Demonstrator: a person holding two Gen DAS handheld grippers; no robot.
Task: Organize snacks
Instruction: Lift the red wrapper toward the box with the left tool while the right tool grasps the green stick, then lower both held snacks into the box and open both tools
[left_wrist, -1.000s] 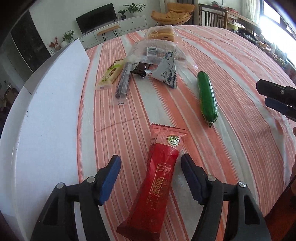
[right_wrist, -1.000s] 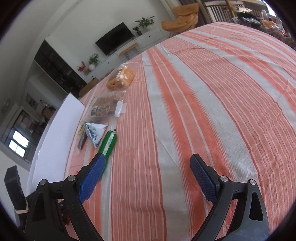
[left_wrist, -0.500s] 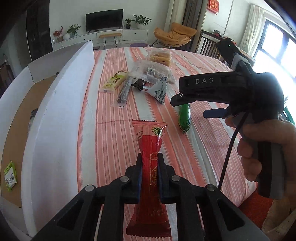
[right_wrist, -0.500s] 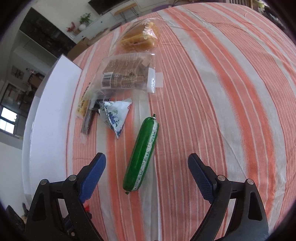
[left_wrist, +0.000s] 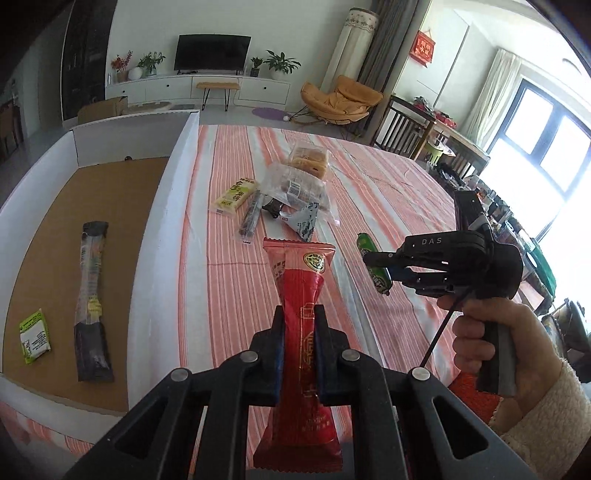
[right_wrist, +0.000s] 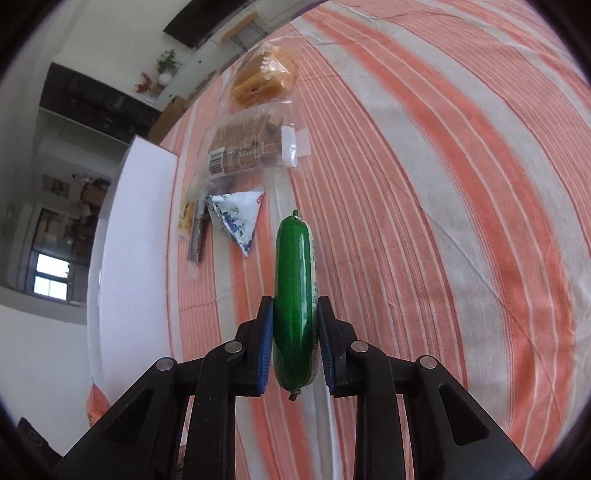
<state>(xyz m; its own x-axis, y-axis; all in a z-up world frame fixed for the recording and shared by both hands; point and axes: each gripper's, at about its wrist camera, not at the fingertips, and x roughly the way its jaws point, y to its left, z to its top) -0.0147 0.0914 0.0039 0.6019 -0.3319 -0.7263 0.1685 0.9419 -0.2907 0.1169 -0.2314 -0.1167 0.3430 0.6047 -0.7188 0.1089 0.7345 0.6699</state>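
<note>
Between the left gripper's (left_wrist: 298, 328) blue pads, clamped at its middle: a long red foil snack packet (left_wrist: 300, 332), lifted over the orange-and-white striped tablecloth (left_wrist: 236, 280). Between the right gripper's (right_wrist: 295, 325) pads, just closed on it: a green plastic-cased sausage (right_wrist: 295, 291), held near its lower end. Farther along the cloth, a cluster of unpacked snacks: triangular blue-and-white pouch (right_wrist: 236, 218), clear bag of brown biscuits (right_wrist: 243, 151), yellow cake pack (right_wrist: 264, 75). To the left, a white-walled cardboard box (left_wrist: 162, 206), holding a long dark stick packet (left_wrist: 90, 306) and a small green sachet (left_wrist: 34, 336).
</note>
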